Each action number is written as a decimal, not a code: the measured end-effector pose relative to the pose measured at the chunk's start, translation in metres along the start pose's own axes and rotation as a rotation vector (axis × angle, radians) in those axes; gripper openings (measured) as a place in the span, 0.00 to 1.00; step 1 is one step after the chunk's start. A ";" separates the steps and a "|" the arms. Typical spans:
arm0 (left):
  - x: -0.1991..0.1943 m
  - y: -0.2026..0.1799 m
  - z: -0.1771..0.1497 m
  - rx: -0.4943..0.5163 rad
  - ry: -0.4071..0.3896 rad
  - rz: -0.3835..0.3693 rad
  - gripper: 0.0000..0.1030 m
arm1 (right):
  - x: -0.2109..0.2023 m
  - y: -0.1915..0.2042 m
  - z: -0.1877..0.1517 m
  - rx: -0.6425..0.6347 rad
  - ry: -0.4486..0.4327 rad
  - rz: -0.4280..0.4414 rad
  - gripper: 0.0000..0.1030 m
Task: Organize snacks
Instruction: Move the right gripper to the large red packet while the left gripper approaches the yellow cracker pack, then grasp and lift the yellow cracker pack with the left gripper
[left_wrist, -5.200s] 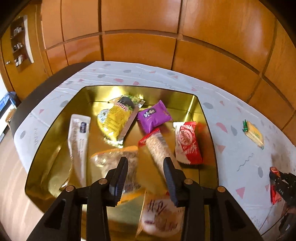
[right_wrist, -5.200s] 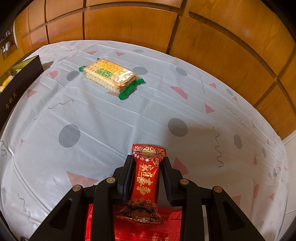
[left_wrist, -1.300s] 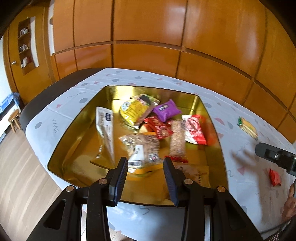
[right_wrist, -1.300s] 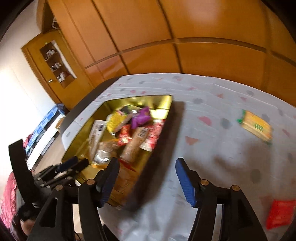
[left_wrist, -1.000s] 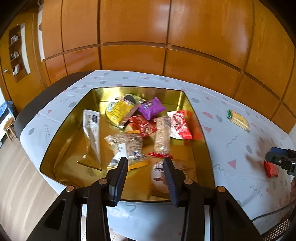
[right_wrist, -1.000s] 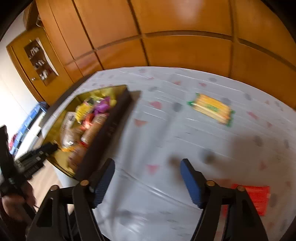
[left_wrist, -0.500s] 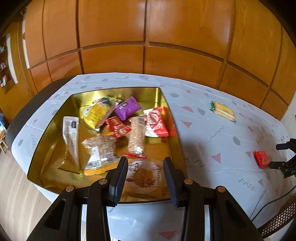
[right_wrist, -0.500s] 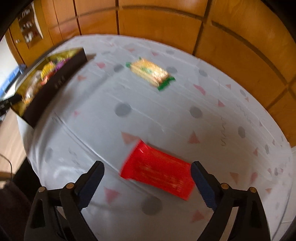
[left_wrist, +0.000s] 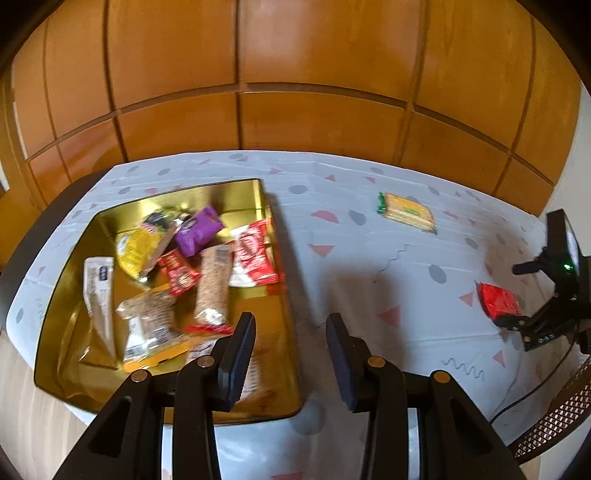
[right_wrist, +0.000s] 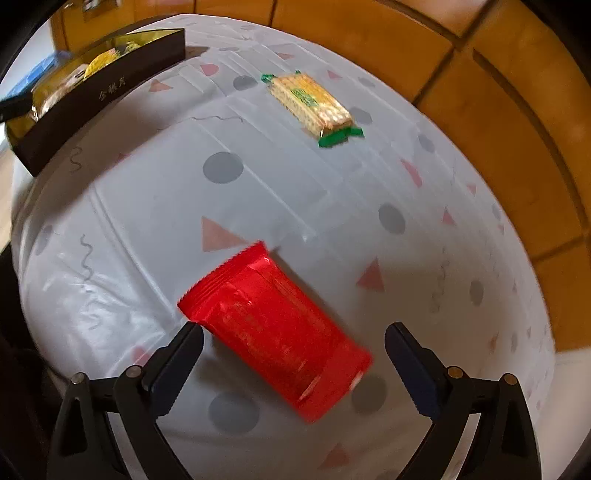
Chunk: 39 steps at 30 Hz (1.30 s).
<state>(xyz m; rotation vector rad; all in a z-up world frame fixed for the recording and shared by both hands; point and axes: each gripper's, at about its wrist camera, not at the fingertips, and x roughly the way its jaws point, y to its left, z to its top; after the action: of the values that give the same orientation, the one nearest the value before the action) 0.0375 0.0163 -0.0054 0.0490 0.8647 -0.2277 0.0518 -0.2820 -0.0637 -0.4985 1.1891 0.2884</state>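
Note:
A gold-lined box (left_wrist: 275, 206) with dark outer walls (right_wrist: 107, 92) holds several snack packets on the table's left. A red packet (right_wrist: 273, 328) lies flat on the cloth between the wide-open fingers of my right gripper (right_wrist: 293, 350), which hovers just above it; it also shows in the left wrist view (left_wrist: 498, 301). A yellow cracker pack with green ends (right_wrist: 310, 98) lies further back, also seen in the left wrist view (left_wrist: 406, 212). My left gripper (left_wrist: 290, 350) is open and empty above the box's near right corner.
The table carries a white cloth with grey dots and pink triangles (right_wrist: 221, 166). Wood panelling (left_wrist: 295, 74) runs behind the table. A wicker chair edge (left_wrist: 554, 417) sits at the table's right. The right gripper's body (left_wrist: 554, 295) shows in the left wrist view.
My right gripper swung away from the box, dropped toward the red packet and now straddles it, open. My left gripper has drifted right and up, off the box's middle.

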 end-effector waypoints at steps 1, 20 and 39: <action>0.002 -0.003 0.002 0.004 0.005 -0.010 0.39 | 0.003 0.000 0.001 -0.010 -0.006 0.000 0.96; 0.103 -0.093 0.074 -0.051 0.210 -0.260 0.39 | 0.028 -0.037 0.015 0.216 0.027 0.058 0.83; 0.213 -0.138 0.147 -0.205 0.327 -0.264 0.63 | 0.017 -0.078 0.022 0.353 -0.040 0.022 0.91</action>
<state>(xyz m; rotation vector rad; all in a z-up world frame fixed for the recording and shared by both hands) 0.2506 -0.1757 -0.0645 -0.2261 1.2179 -0.3842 0.1118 -0.3380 -0.0565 -0.1712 1.1766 0.1026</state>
